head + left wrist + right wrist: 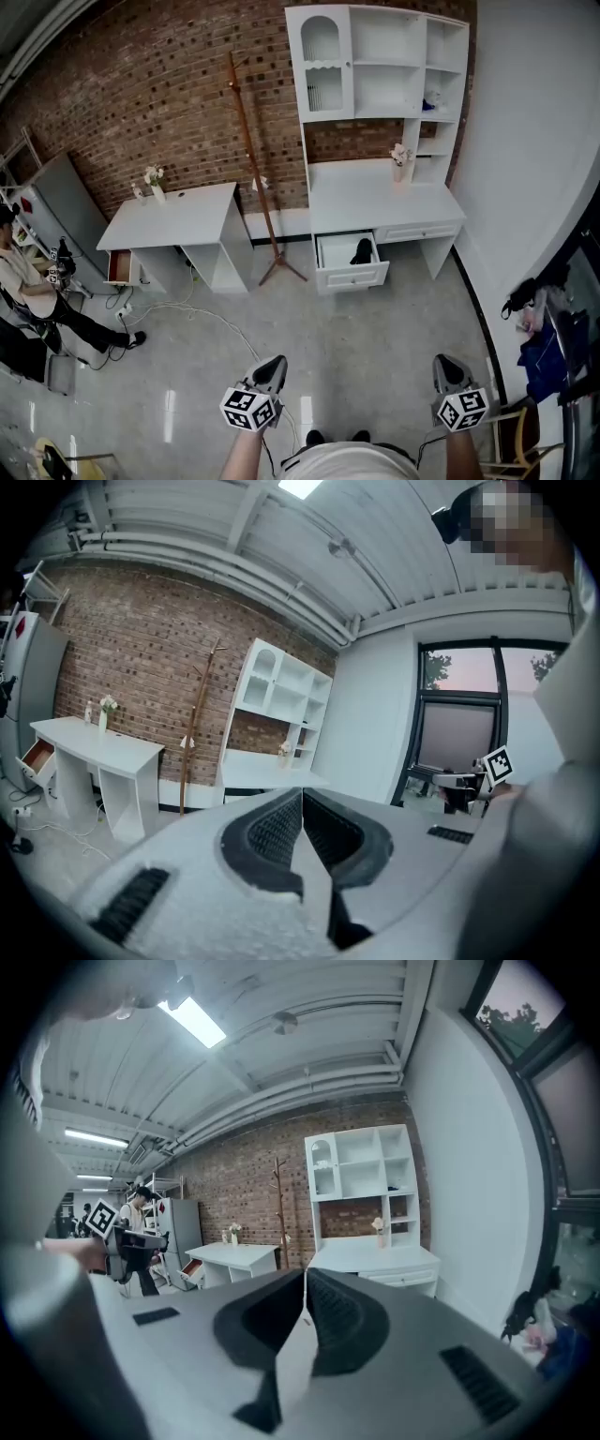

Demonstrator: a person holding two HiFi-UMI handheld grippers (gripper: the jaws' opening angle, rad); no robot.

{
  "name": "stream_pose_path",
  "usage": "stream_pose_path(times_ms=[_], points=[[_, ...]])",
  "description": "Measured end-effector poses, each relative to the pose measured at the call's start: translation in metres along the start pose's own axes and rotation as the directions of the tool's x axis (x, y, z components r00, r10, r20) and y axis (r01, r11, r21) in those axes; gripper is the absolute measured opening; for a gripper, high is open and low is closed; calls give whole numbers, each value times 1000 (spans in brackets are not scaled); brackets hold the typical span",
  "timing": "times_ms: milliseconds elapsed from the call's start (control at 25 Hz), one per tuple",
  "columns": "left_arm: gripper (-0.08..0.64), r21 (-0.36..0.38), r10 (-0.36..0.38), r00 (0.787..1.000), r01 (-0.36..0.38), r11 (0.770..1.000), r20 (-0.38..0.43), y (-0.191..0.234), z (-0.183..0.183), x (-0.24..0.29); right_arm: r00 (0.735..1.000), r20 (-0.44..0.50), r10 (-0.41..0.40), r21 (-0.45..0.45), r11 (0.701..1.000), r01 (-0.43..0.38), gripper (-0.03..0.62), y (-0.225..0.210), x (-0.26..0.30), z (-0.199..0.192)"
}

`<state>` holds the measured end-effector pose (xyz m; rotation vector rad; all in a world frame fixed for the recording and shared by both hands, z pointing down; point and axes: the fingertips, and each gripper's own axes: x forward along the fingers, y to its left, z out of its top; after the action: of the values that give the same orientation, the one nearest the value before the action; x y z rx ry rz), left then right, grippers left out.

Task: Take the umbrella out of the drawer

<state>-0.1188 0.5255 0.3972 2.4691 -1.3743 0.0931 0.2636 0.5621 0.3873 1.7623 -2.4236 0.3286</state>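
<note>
Well, the umbrella (362, 251) is a small dark shape lying in the open drawer (352, 275) of the white desk (375, 202), toward the drawer's right side and well apart from the person, who stands far back across the floor. The left hand-held gripper (270, 367) has its jaws pressed together with nothing between them, and the right hand-held gripper (449, 367) is closed and empty in the same way.

Judging by its compact dark form, this is probably a folded umbrella: light, with a stiff core under loose fabric that gives and may slide under the pads. A hold across the middle of the bundle, squeezing through the cloth onto the shaft, looks safest — or on the handle, if it faces up. From here it is too small to tell which end that is. The drawer's walls leave little side room, so coming in from above with the jaws opened wide seems the better approach.
</note>
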Motion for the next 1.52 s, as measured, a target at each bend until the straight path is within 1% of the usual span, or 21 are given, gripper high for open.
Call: stream_pose_path(times_ms=[280,560,800,1200,1520], points=[[26,0,9,1000,-9,1000,-5,-9,-1,2,1000,4,-8,15,1000,8,31,-12,-5,0],[26,4,23,1000,-23,1000,-3,-28,-4,3,1000,6,-7,33,999,7,31,-29,-15,-5],[26,3,47,999,-47,999,-2,-47,-8,5,1000,4,18,24,1000,-18,31,-43,-19,-8],[26,-5,68,998,-68,998,2,-79,-17,15,997,-27,75,12,997,-74,32,-62,-22,-21],[26,-13,68,998,-68,998,-8,-85,-23,27,995,-52,87,20,996,-86,32,-70,-17,-25]])
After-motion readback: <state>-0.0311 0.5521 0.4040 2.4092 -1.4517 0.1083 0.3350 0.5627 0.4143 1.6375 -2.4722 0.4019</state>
